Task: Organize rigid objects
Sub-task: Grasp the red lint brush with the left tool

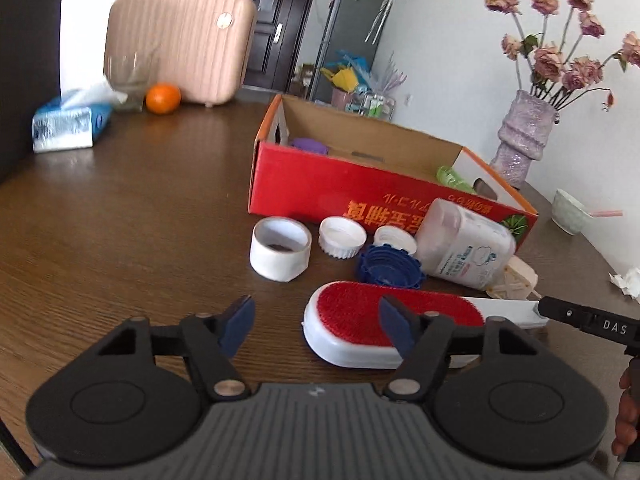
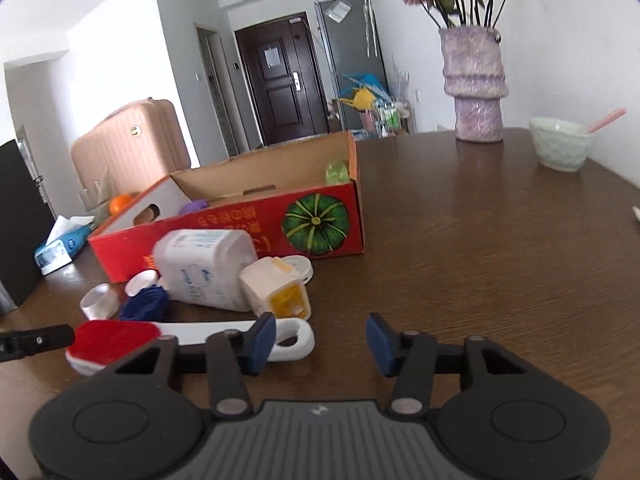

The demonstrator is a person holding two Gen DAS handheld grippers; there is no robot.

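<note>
— How is the light in these?
— Bright, even daylight in both wrist views; the white walls nearly wash out at the upper left.
— Any shadows?
— Only soft ones under the clutter on the table [image 1: 120,208] — with a pale sheen on the wood near its far right edge.
— Sharpness?
— The pink suitcase [image 1: 180,40] and the glass beside it are smeared, probably motion blur. Fisheye bending curves the table's edges, and the frame corners go black.

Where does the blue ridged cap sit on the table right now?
In the left wrist view, the blue ridged cap lies centre-right on the table, between the white ridged cap and the tipped white bottle, just beyond the red lint brush.
</note>
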